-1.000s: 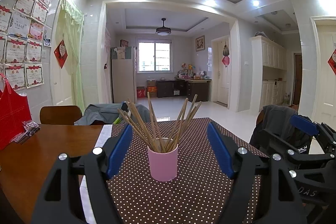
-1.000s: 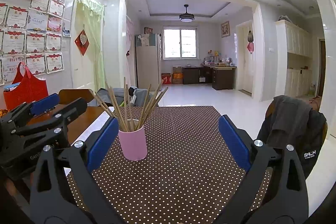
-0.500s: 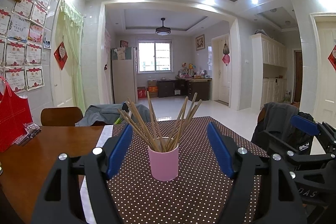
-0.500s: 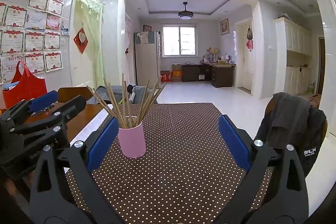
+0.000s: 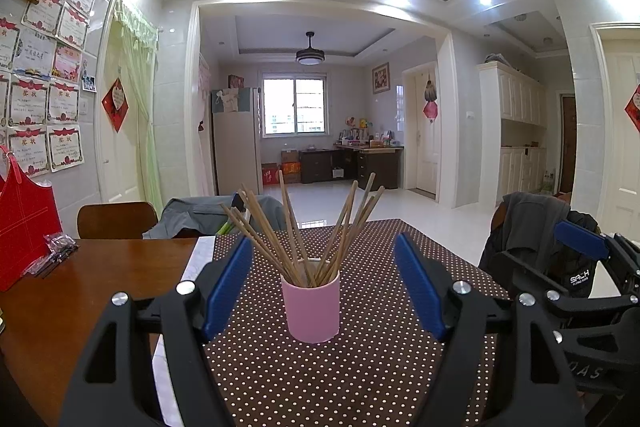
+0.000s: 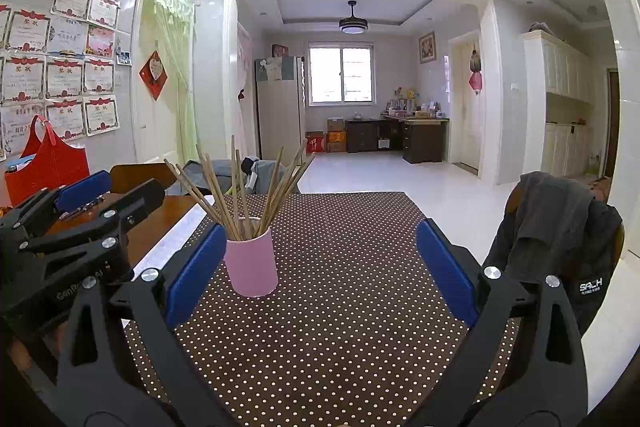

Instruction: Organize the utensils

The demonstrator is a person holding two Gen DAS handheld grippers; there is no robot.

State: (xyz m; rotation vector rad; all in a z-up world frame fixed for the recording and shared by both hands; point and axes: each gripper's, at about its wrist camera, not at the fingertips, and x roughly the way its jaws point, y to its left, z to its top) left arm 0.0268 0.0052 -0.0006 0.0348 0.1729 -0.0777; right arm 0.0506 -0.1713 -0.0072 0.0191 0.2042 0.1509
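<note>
A pink cup (image 5: 311, 309) stands upright on the brown polka-dot cloth (image 5: 360, 367), holding several wooden chopsticks (image 5: 296, 231) fanned out. My left gripper (image 5: 324, 287) is open and empty, its blue pads either side of the cup but short of it. In the right wrist view the cup (image 6: 251, 263) and chopsticks (image 6: 240, 187) stand just ahead of the left pad. My right gripper (image 6: 320, 267) is open and empty, to the right of the cup.
The wooden table (image 5: 80, 287) shows left of the cloth, with a red bag (image 5: 24, 227) and a small plastic packet (image 5: 56, 255) on it. Chairs with dark jackets (image 6: 560, 235) stand at the right and far end.
Both views have shifted slightly; the cup sits a touch lower in each. Both grippers stay open and nothing was grasped.
</note>
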